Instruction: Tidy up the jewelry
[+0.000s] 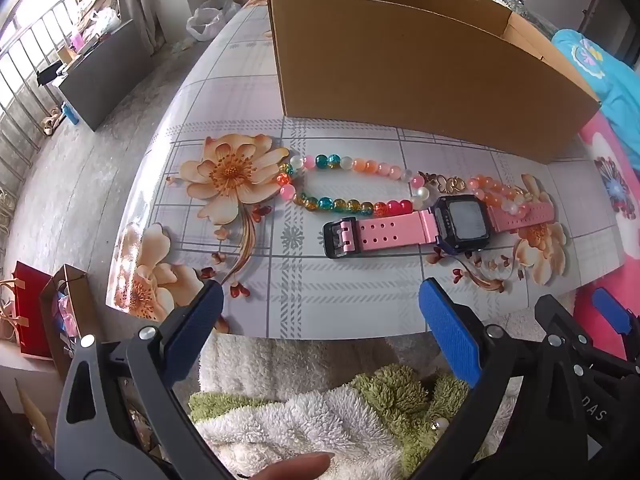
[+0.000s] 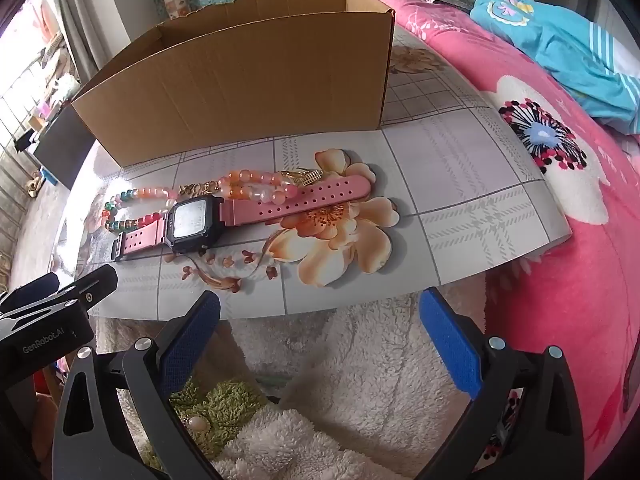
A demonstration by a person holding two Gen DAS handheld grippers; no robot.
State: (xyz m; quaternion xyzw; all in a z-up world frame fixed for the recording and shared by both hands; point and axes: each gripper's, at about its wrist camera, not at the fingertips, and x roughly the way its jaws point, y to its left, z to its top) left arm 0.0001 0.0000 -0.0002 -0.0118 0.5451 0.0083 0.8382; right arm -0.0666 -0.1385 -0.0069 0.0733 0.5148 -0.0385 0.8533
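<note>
Meanwhile, both grippers hover with jaws released over tangled jewelry.
Lifting the pink watch could drag the bead bracelet off the counter.

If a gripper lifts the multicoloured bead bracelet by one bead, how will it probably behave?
The bead bracelet is a loop of separate round beads, so it would probably hang limp and change shape. The beads look glossy, so they may slip between flat pads. One end lies against the pink watch and a gold chain, so lifting might drag or snag those.
</note>
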